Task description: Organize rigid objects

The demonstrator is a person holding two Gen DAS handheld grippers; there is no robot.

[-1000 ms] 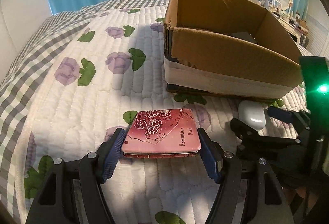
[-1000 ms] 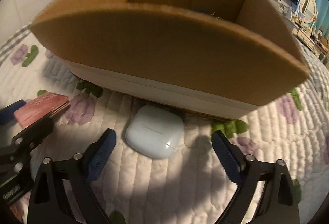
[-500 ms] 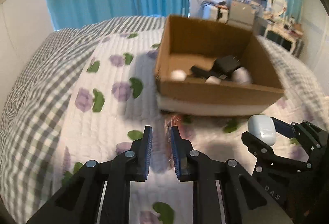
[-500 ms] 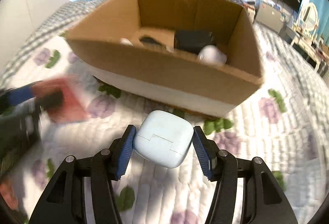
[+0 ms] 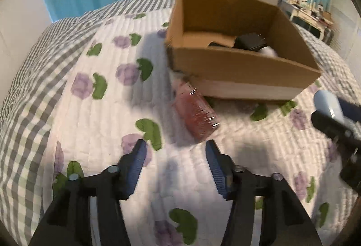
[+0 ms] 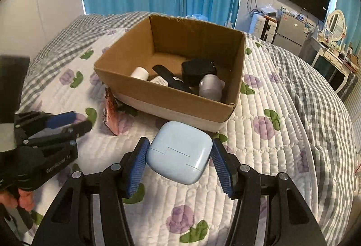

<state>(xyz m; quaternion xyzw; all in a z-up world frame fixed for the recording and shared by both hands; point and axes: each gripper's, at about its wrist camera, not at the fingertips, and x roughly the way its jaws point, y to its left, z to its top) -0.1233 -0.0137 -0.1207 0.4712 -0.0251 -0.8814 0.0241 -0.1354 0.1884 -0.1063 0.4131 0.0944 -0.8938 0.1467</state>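
Right tongs (image 6: 179, 163) pinching pale-blue rounded plastic case (image 6: 179, 152), lifted clear for brown cardboard box (image 6: 167, 97). Left tongs (image 5: 174, 161) spread, empty; blurred red flat tin (image 5: 195, 114) beside box.

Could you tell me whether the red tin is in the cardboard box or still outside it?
Outside. The red tin lies on the quilt beside the cardboard box, ahead of the open left gripper.

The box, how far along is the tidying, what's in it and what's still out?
Done: the box already holds a black charger, a black strap, a white tube and a grey piece. In hand: the right gripper is shut on the blue case, which is outside the box. Left: the red tin lies on the quilt against the box, and the left gripper is open and empty.
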